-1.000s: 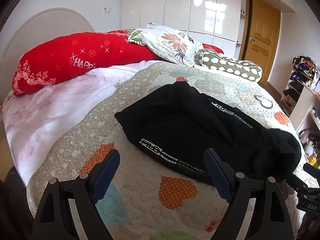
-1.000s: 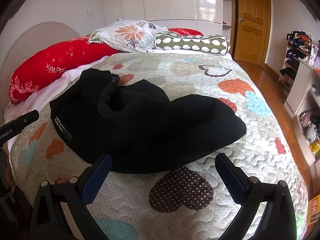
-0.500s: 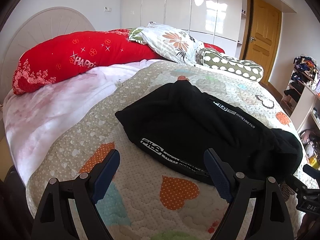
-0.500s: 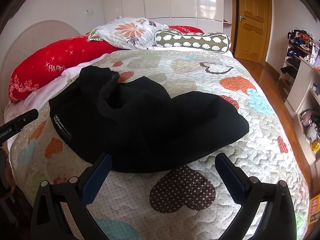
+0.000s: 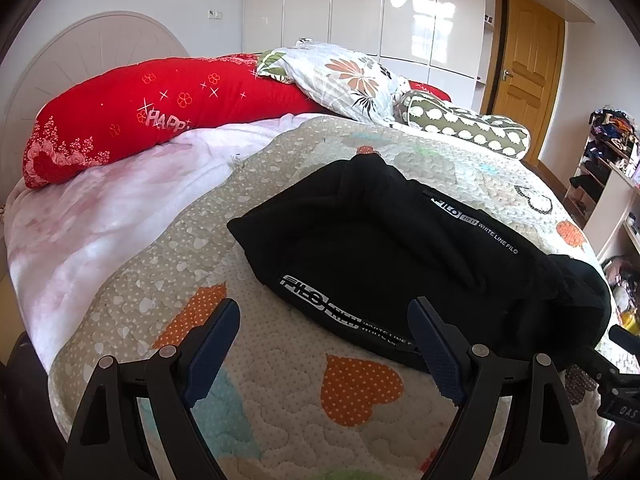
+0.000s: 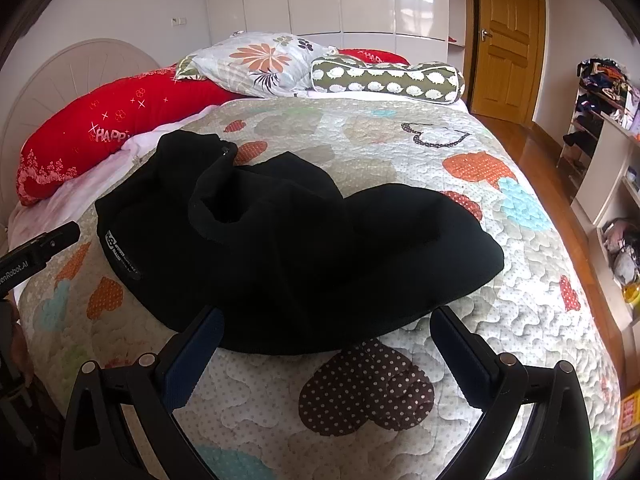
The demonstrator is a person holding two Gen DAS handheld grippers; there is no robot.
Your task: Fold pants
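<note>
Black pants [image 5: 400, 256] with white lettering lie bunched on the heart-patterned quilt [image 5: 280, 392]. In the right wrist view the pants [image 6: 288, 248] spread as a crumpled heap across the middle of the bed. My left gripper [image 5: 324, 336] is open and empty, hovering just short of the pants' near lettered edge. My right gripper [image 6: 324, 340] is open and empty, its fingertips at the near hem of the pants, above the quilt [image 6: 360, 420].
A red bolster [image 5: 152, 116], a floral pillow [image 5: 344, 76] and a green patterned bolster [image 5: 464, 128] lie at the headboard end. A white blanket [image 5: 100, 216] covers the left side. A wooden door [image 6: 508, 40] and cluttered shelves [image 6: 604, 120] stand to the right.
Both grippers have edged slightly closer to the pants. The pants have not moved and both grippers stay open.
</note>
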